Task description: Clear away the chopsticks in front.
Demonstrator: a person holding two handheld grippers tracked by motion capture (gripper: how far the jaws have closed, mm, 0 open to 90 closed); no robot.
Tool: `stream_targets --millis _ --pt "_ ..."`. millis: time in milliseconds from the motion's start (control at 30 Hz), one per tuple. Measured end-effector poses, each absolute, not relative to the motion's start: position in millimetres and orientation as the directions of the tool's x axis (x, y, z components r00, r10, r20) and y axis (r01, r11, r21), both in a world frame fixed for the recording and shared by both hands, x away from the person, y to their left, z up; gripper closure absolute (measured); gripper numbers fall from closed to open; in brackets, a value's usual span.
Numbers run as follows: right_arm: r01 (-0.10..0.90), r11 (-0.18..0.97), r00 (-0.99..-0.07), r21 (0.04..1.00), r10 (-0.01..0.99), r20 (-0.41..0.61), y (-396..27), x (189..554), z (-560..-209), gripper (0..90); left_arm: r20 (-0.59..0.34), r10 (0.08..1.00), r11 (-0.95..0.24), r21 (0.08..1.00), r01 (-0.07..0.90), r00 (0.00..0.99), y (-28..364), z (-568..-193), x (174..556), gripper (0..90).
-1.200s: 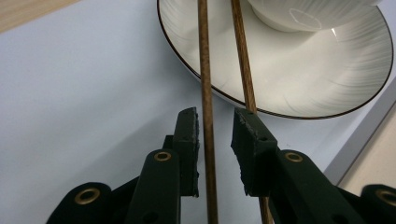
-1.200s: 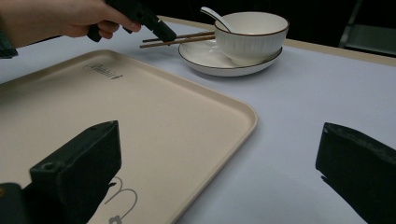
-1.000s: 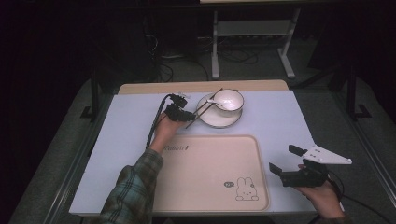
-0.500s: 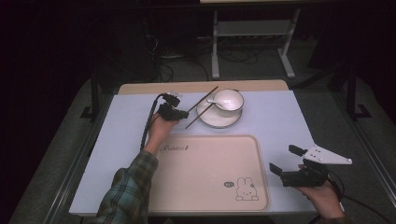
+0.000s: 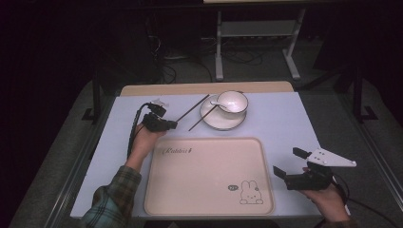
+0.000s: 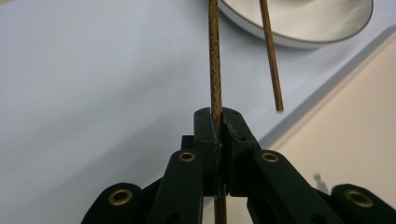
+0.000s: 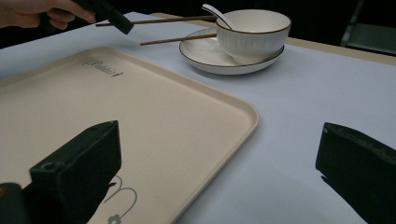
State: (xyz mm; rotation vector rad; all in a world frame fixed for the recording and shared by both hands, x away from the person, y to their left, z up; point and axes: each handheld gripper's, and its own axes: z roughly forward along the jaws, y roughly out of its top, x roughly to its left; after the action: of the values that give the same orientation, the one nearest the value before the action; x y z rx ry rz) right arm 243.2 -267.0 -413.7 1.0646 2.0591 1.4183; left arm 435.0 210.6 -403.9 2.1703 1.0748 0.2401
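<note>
My left gripper [image 5: 172,125] is shut on one brown chopstick [image 5: 190,108], held near its thick end; in the left gripper view the stick [image 6: 215,65] runs straight out from the closed gripper [image 6: 219,116]. The second chopstick [image 5: 200,120] leans on the rim of a white plate [image 5: 214,122]. A white bowl [image 5: 233,101] with a spoon [image 5: 216,100] stands on that plate. My right gripper [image 5: 287,162] hovers open at the right edge of the beige tray [image 5: 204,185], nothing between its jaws [image 7: 219,163].
The tray [image 7: 93,107] carries a rabbit print and lies at the front centre of the pale blue table [image 5: 285,123]. A metal rack's legs [image 5: 218,52] stand on the dark floor beyond the table's far edge.
The left gripper has closed on one chopstick and drawn it leftwards off the plate, a little higher. The other chopstick stays on the rim. The right gripper has not moved.
</note>
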Motion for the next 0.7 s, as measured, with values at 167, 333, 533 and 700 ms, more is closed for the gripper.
stream_targets --millis 167,333,533,700 --pt "0.352 0.188 -0.621 0.917 0.78 0.078 -266 243 -414 0.0 -0.143 0.762 -0.405 0.656 0.637 0.632 226 -401 416 85.3" --pt "0.352 0.196 -0.625 0.915 0.777 0.074 -266 244 -415 0.0 -0.142 0.764 -0.397 0.666 0.632 0.629 245 -395 391 85.3" --pt "0.351 0.2 -0.624 0.915 0.778 0.07 -265 244 -415 0.0 -0.145 0.752 -0.395 0.681 0.616 0.643 255 -389 367 85.2" --pt "0.355 0.207 -0.625 0.912 0.778 0.067 -264 244 -415 0.0 -0.142 0.733 -0.41 0.687 0.6 0.665 259 -388 340 85.3"
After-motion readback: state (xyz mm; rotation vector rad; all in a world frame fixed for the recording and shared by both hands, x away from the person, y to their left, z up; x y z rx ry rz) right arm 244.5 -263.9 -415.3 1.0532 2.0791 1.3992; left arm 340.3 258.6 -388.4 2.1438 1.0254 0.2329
